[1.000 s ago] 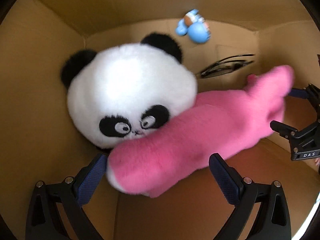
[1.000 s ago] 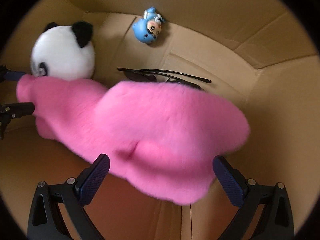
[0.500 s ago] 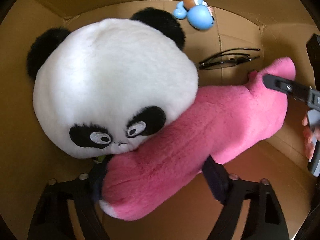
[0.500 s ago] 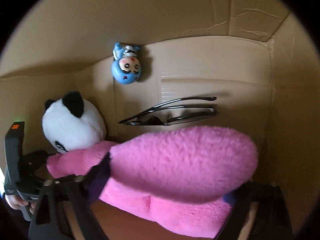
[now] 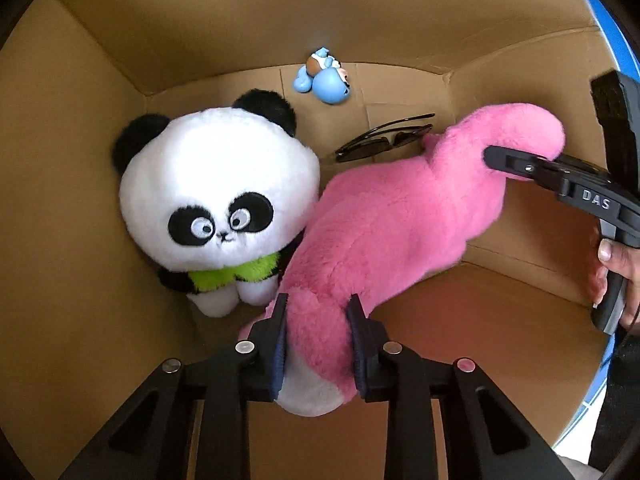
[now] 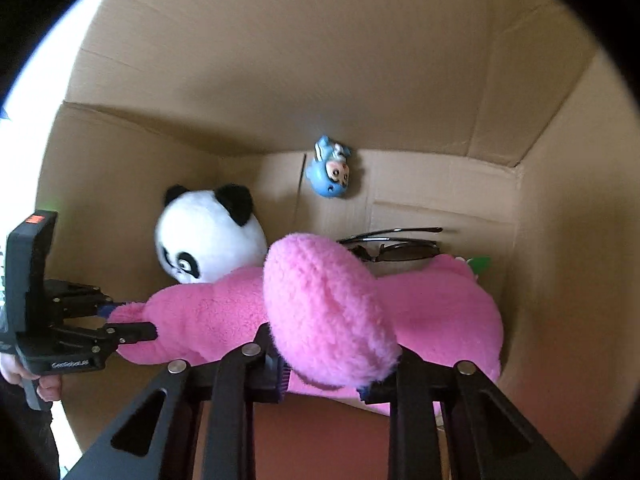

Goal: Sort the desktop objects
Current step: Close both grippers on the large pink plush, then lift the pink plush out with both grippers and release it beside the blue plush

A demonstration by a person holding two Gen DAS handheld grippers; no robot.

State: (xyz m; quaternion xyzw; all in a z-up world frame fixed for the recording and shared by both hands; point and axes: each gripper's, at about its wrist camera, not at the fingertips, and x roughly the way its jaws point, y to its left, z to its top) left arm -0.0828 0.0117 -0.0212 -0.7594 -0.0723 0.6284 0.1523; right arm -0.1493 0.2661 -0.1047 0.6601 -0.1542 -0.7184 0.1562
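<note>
A long pink plush toy (image 5: 400, 220) lies slanted inside a cardboard box (image 5: 80, 160). My left gripper (image 5: 316, 308) is shut on its white-tipped near end. In the right wrist view my right gripper (image 6: 332, 364) is shut on the toy's (image 6: 320, 312) other, rounded end. That end shows at the right of the left wrist view with a black finger (image 5: 516, 162) pressed into it. A panda plush (image 5: 216, 200) with a green collar sits against the pink toy's left side.
A small blue figurine (image 5: 328, 82) lies at the box's far wall, and dark sunglasses (image 5: 384, 140) lie behind the pink toy. A hand (image 5: 616, 256) holds the right gripper's handle. Box walls (image 6: 540, 200) close in on all sides.
Both grippers were open around the pink plush a second ago and have shut on its two ends. Both cameras have pulled back, so the panda looks smaller.
</note>
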